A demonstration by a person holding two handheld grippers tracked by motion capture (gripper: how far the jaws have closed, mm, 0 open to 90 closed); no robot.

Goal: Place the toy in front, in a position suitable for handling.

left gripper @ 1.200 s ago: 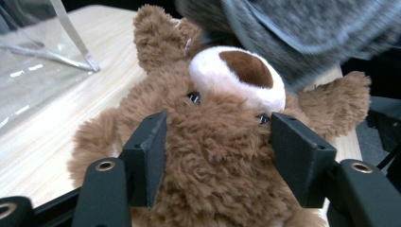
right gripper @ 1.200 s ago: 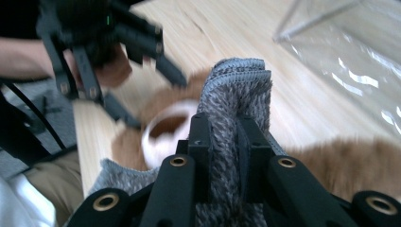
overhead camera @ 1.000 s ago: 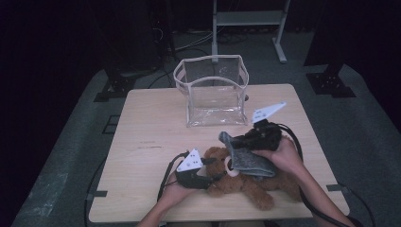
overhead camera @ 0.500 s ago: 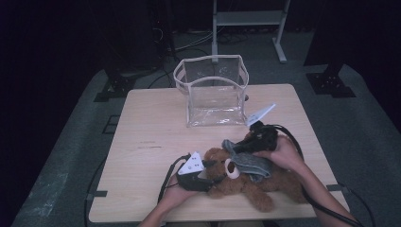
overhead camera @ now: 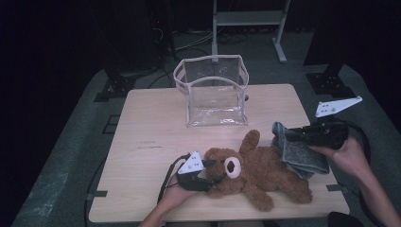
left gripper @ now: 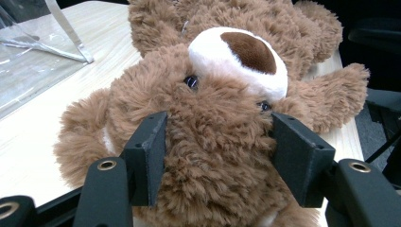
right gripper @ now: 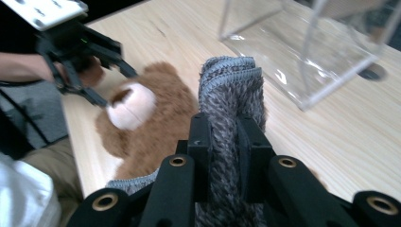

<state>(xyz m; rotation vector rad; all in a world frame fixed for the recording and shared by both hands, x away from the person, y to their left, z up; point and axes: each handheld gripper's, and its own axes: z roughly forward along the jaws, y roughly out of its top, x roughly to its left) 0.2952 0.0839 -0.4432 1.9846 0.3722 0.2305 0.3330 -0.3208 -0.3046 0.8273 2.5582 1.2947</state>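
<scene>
A brown teddy bear (overhead camera: 265, 172) lies on its back near the front of the wooden table (overhead camera: 151, 127). My left gripper (overhead camera: 213, 173) is shut on the bear's head (left gripper: 222, 94), its jaws pressed into the fur at either side. At the table's right edge my right gripper (overhead camera: 285, 135) is shut on a folded grey cloth (overhead camera: 300, 156), which hangs down beside the bear's legs. In the right gripper view the cloth (right gripper: 229, 85) stands pinched between the jaws of that gripper (right gripper: 222, 130), with the bear (right gripper: 142, 118) and the left gripper (right gripper: 116, 87) beyond.
A clear plastic open-topped bag (overhead camera: 213, 94) stands upright at the back middle of the table, a little beyond the bear's raised arm. A metal stand's legs (overhead camera: 248, 19) are on the floor behind the table.
My right gripper has carried the grey cloth off the bear's body and out to the right, slightly upward. The left gripper and the bear's head have stayed put.
</scene>
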